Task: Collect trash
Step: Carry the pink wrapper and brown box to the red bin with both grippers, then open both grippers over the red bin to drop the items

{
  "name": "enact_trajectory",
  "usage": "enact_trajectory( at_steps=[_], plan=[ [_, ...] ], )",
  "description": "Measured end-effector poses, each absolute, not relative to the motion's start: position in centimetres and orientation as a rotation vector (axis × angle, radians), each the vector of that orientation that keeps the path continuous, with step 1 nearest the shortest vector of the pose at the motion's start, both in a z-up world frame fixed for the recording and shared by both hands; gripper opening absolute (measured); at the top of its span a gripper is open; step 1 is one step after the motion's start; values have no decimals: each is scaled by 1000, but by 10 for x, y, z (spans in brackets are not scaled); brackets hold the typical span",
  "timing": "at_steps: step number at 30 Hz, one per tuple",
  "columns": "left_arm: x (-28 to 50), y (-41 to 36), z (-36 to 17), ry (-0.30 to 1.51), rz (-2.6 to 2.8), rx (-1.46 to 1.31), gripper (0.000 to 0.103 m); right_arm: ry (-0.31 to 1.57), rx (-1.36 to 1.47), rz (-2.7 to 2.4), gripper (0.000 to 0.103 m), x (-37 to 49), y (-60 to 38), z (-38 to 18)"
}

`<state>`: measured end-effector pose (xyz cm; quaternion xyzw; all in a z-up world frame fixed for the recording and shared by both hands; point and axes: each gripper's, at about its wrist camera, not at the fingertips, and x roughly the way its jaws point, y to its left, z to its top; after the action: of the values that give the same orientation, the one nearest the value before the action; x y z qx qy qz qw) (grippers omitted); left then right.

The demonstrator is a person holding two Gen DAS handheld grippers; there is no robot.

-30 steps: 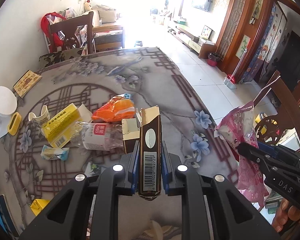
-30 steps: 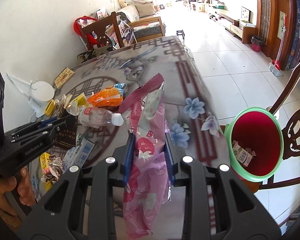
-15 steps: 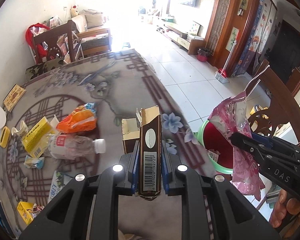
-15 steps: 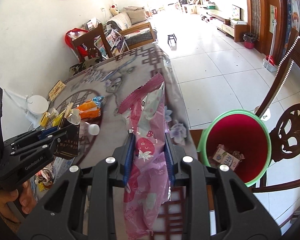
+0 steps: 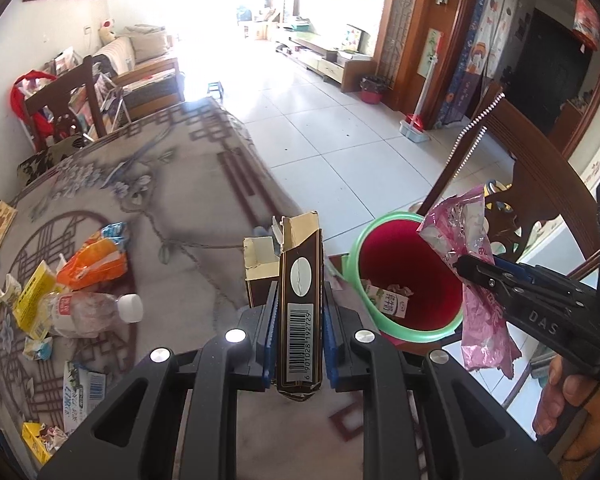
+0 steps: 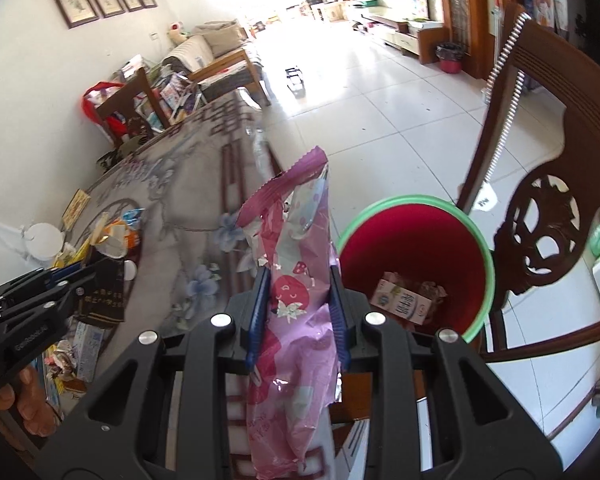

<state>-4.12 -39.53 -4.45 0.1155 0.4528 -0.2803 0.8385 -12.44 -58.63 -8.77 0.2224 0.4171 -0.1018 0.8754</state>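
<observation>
A dark brown carton (image 5: 300, 300) with a barcode is clamped upright between the blue pads of the left gripper (image 5: 299, 332); its torn top flaps are open, and its lower end is cut off behind the gripper body. The jaws of the right gripper (image 6: 298, 312) are closed on a pink wrapper (image 6: 296, 280) printed with strawberries, and the crumpled lower part of the wrapper hangs down between the black arms. In the left view the same wrapper is seen held beside the rim of the bin (image 5: 352, 256), at its right side. The bin is red inside with a green rim, and it stands just beside the table edge, next to a wooden chair (image 6: 540, 208). A small carton (image 6: 400, 304) and some crumpled paper are seen at its bottom; the print cannot be read. On the table (image 5: 172, 184), well apart from the jaws, an orange bag (image 5: 92, 264), a plastic bottle (image 5: 88, 314) and a yellow box (image 5: 34, 292) are lying close together. Further scraps at the left border are distorted and hard to identify.
</observation>
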Motion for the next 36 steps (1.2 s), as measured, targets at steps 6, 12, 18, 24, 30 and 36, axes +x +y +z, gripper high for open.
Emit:
enact_trajectory(
  at_steps=[6, 12, 18, 24, 30, 36],
  plan=[
    [-47, -418, -47, 962, -648, 288, 16, 910, 484, -324, 29, -122, -632, -117],
    [-46, -442, -54, 981, -690, 326, 16, 896, 477, -374, 50, -110, -661, -131],
    [-47, -474, -64, 989, -766, 370, 16, 837, 491, -423, 78, -119, -675, -120],
    [-43, -519, -76, 975, -855, 400, 16, 803, 518, -492, 82, -154, -674, -108],
    [-39, -567, -86, 970, -916, 426, 16, 806, 510, -553, 84, -181, -673, -102],
    [-43, -600, -81, 904, -936, 453, 73, 798, 541, -593, 84, -199, -673, -102]
  ],
)
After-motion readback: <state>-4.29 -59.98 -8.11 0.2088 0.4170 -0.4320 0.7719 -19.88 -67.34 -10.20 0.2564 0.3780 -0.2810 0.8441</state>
